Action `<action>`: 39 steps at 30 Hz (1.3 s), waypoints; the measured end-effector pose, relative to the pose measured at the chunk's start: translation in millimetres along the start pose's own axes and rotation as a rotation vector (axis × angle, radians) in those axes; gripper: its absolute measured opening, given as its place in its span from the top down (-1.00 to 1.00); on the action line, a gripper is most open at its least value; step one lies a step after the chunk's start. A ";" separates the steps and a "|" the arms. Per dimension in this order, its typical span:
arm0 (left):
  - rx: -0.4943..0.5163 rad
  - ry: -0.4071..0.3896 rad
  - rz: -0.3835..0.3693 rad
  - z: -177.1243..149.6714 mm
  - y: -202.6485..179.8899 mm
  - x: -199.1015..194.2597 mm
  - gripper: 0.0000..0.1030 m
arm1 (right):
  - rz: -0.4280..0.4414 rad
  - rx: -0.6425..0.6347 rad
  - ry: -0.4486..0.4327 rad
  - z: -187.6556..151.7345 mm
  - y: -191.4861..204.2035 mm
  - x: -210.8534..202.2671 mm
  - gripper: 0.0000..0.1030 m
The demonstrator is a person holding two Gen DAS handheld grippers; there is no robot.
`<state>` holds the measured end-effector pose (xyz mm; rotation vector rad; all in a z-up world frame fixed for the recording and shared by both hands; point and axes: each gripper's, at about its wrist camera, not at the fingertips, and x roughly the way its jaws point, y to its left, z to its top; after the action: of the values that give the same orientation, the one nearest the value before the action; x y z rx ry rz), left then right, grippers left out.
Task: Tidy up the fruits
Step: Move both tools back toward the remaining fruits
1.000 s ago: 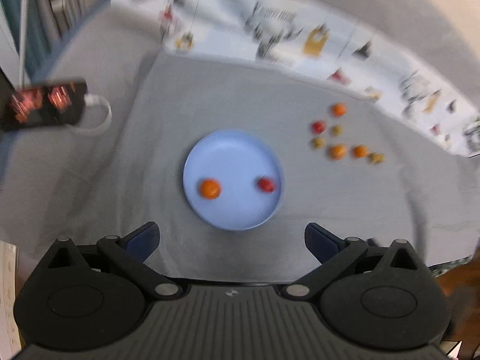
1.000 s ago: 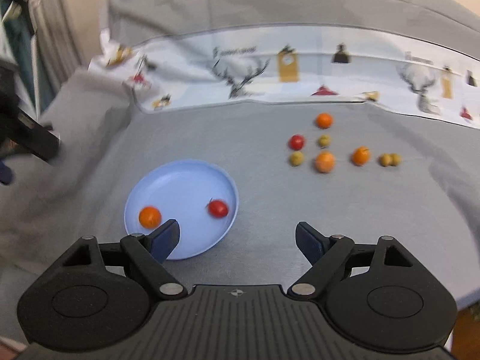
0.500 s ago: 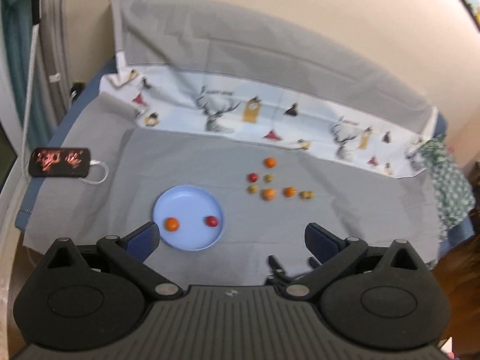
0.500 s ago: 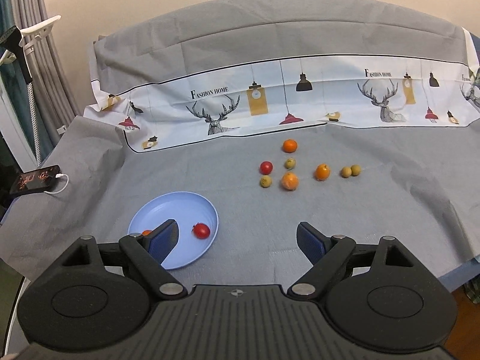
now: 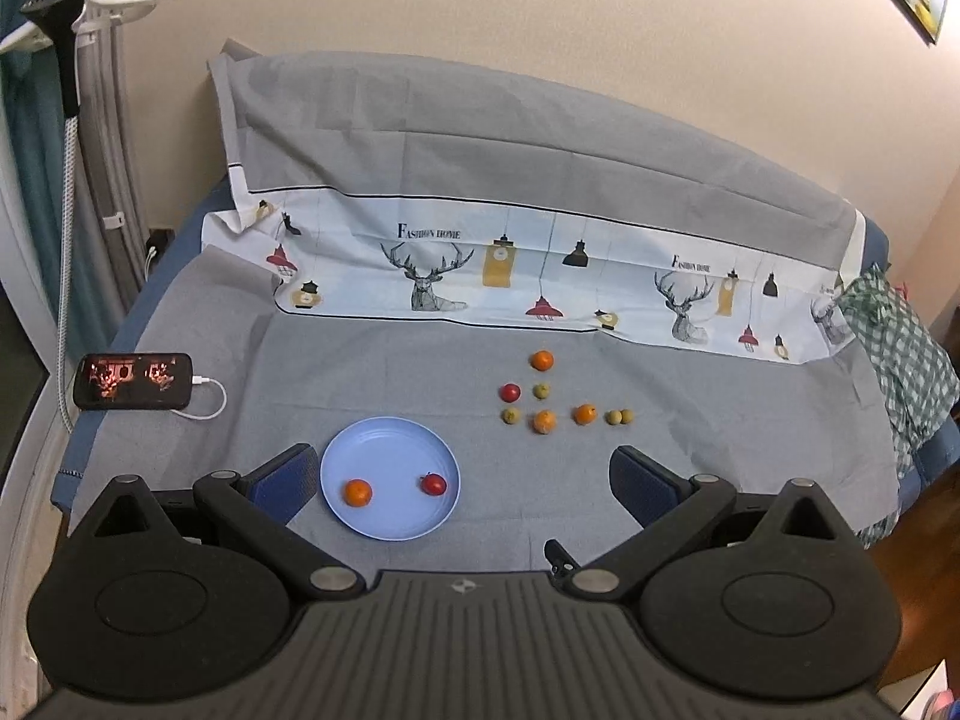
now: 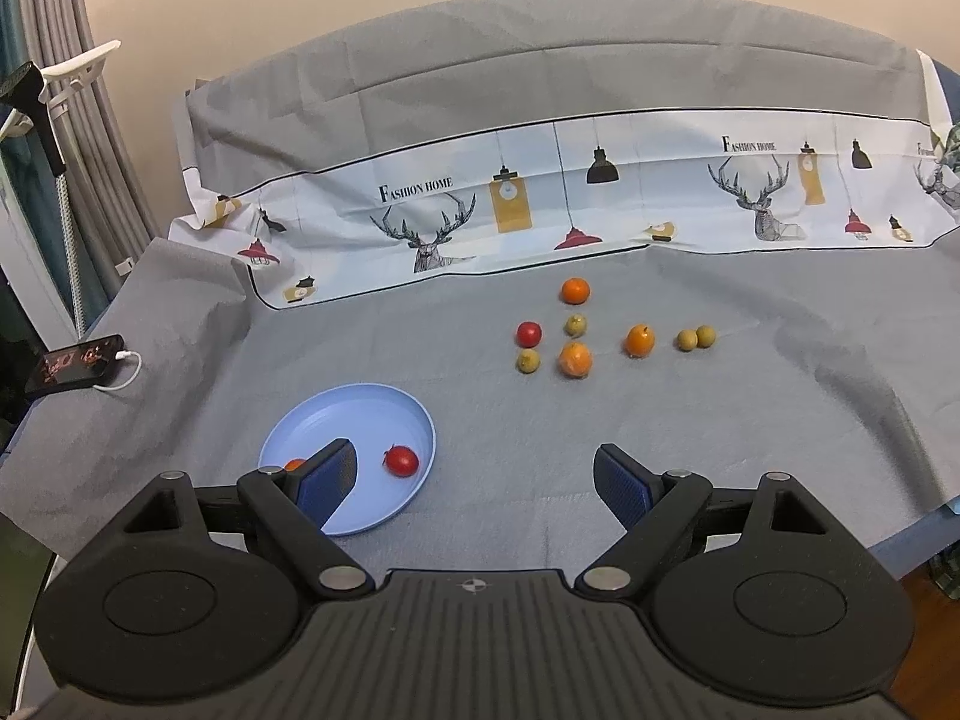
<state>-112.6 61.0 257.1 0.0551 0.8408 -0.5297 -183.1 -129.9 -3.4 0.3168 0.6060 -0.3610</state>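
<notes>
Both the left claw (image 5: pixel 462 474) and the right claw (image 6: pixel 474 480) gape wide, empty. A round light-blue plastic plate (image 5: pixel 384 450) on the grey bedsheet (image 5: pixel 360 372) holds a small orange (image 5: pixel 358 492) and a red tomato (image 5: pixel 433 483); the loose fruits (image 5: pixel 543 420) lie well apart.

The left gripper (image 5: pixel 462 477) fills the lower frame: a ribbed dark-grey centre plate with a small round crosshair emblem, flanked by two matte black round housings with triangular cut-outs. Black linkage arms pivot on silver screws and end in blue pads (image 5: pixel 288 474). The right gripper (image 6: pixel 474 480) looks identical, its blue pads (image 6: pixel 621 483) ribbed.
</notes>
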 end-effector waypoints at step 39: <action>0.410 0.567 0.085 -2.0 -80.4 610.4 -0.99 | -0.152 -0.130 0.054 5.0 -115.7 320.4 -0.84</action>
<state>181.5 -267.8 -172.3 0.6387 1.2618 -0.6100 15.6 -310.1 -213.4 0.1568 0.7051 -0.4577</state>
